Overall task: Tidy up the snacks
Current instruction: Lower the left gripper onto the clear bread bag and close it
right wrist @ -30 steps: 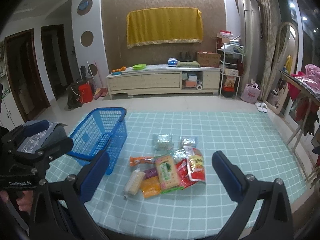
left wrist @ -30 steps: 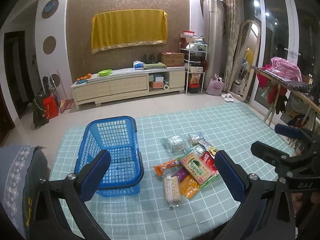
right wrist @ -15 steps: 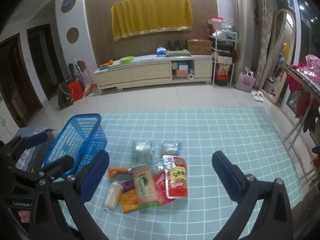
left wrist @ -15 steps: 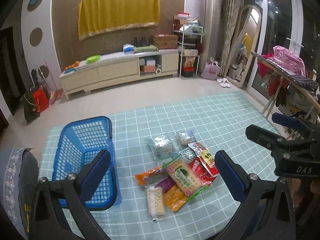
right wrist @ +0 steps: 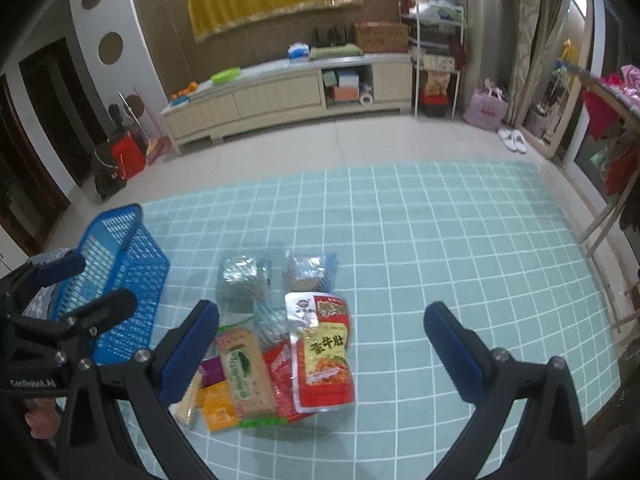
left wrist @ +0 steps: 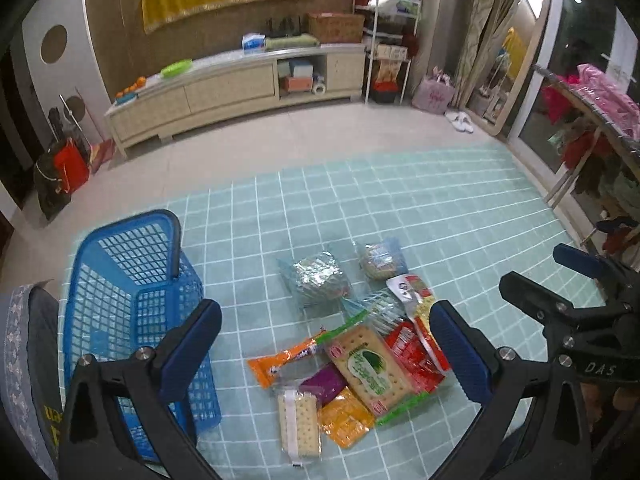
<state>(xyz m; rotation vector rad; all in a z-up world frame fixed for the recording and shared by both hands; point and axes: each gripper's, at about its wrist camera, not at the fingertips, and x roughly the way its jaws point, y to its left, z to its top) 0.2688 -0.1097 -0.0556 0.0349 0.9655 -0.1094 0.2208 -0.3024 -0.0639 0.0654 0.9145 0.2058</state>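
A heap of snack packets lies on the teal checked table cloth. On top are a green cracker pack, an orange sausage stick, a white wafer pack and a red-and-yellow bag. An empty blue mesh basket stands to the left of the heap. My left gripper hovers open over the heap and holds nothing. My right gripper is open above the bag and holds nothing.
Two silvery packets lie just beyond the heap. The right gripper's body shows at the right of the left wrist view. A long low cabinet stands against the far wall, and a clothes rack at the right.
Both grippers have come lower and closer to the snack heap, which now fills more of each view. Both stay open and the snacks have not moved.
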